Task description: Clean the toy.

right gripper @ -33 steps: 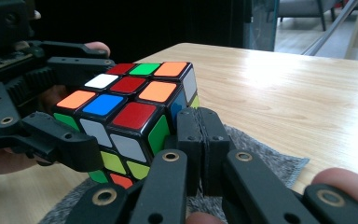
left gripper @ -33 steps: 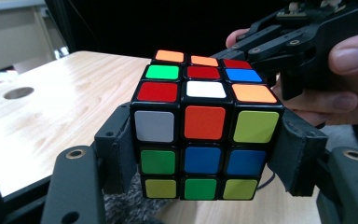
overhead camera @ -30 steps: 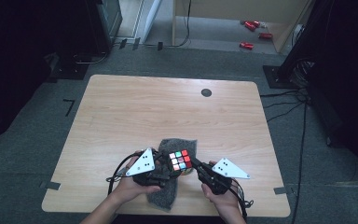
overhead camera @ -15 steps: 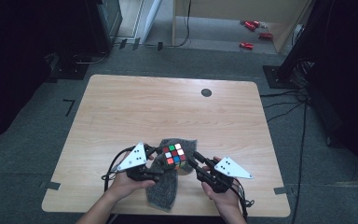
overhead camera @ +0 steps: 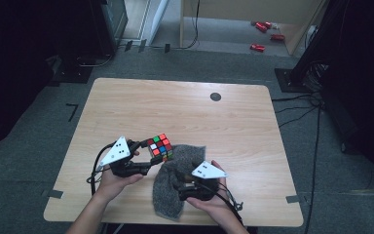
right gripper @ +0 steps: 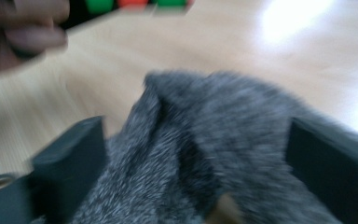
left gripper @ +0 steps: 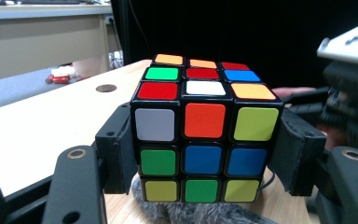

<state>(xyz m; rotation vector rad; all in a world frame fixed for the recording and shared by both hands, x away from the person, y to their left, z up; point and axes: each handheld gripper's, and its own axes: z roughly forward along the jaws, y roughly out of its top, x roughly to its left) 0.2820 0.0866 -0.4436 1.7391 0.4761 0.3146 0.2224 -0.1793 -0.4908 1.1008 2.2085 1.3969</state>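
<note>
Grey fuzzy cloth (overhead camera: 175, 183) is sitting near-centre; my right gripper (right gripper: 200, 163) is just spreading open over it. Left gripper (left gripper: 205, 154) is pinching the multicoloured puzzle cube (left gripper: 204, 135), lifting it clear leftward. Setting down remains, I reckon.

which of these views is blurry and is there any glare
Right gripper view: motion-smeared, the grey cloth and the jaws soft, with a blown-out glare patch on the table at top right. Left gripper view: sharp on the cube, background dim. High view: in focus, table lit evenly, surroundings dark.
</note>
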